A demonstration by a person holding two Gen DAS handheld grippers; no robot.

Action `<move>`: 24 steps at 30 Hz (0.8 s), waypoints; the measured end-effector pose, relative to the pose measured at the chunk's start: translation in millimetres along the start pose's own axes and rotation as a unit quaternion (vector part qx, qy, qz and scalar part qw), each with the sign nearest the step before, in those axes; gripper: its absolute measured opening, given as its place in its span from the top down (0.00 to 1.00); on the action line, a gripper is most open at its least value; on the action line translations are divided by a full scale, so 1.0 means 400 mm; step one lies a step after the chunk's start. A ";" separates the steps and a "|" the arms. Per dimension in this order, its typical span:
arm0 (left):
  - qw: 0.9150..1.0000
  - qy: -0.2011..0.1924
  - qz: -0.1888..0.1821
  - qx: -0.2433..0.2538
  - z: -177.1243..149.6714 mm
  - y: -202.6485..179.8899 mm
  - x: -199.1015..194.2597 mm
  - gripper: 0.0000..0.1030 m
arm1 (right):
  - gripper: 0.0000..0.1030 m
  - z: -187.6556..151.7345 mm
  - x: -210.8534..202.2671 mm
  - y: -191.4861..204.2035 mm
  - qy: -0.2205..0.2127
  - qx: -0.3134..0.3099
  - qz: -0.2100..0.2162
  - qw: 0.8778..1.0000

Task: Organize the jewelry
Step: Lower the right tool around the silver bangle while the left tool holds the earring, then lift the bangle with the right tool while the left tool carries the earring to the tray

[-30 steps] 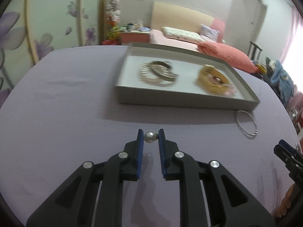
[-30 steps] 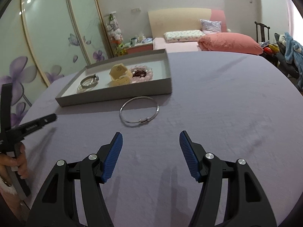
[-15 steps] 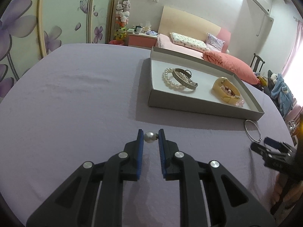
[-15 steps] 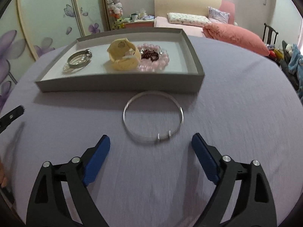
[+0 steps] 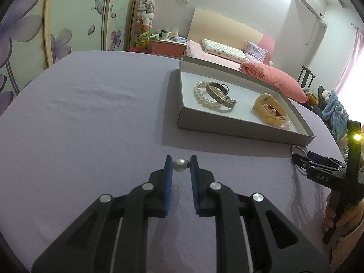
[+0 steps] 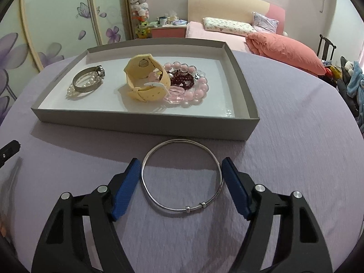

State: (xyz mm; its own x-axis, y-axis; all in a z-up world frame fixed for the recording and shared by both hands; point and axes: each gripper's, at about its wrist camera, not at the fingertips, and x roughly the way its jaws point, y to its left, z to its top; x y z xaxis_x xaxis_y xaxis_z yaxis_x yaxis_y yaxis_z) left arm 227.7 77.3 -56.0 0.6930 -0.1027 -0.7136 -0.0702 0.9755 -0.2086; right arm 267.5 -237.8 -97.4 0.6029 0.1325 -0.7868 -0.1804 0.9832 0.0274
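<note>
My left gripper (image 5: pixel 180 162) is shut on a pearl earring (image 5: pixel 179 164) and holds it above the purple tablecloth, short of the grey tray (image 5: pixel 227 126). The tray holds a pearl bracelet (image 5: pixel 206 96), a metal bangle (image 5: pixel 221 95) and a yellow watch (image 5: pixel 269 110). In the right wrist view the tray (image 6: pixel 145 120) also holds pink beads (image 6: pixel 195 91) and dark red beads (image 6: pixel 184 78). My right gripper (image 6: pixel 180 167) is open, its fingers on either side of a thin silver bangle (image 6: pixel 182 177) lying on the cloth just in front of the tray.
The table has a purple cloth (image 5: pixel 91 113). A bed with a pink pillow (image 6: pixel 284 52) stands behind it. The right gripper shows at the right edge of the left wrist view (image 5: pixel 318 168), held by a hand.
My right gripper has moved forward and down until its open fingers straddle the silver bangle. My left gripper has shifted left and back from the tray, still holding the pearl earring.
</note>
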 end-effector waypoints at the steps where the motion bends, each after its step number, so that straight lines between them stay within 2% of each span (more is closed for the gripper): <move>1: 1.000 -0.001 0.000 0.000 0.001 0.000 0.000 0.84 | 0.30 -0.004 -0.004 0.000 0.000 0.000 0.000 1.000; 10: 1.000 -0.004 0.001 -0.001 -0.003 0.002 -0.009 0.84 | 0.30 -0.077 -0.071 -0.002 -0.009 0.003 0.003 1.000; 24: 1.000 -0.007 -0.002 0.005 -0.007 -0.004 -0.026 0.84 | 0.30 -0.077 -0.107 -0.008 -0.031 0.010 0.011 0.999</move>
State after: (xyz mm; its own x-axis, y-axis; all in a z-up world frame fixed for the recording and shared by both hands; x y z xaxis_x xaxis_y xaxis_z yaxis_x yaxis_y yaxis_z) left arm 218.7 76.2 -50.0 0.7035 -0.1047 -0.7030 -0.0599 0.9768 -0.2054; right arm 218.4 -250.6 -83.0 0.6459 0.1614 -0.7462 -0.1796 0.9821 0.0570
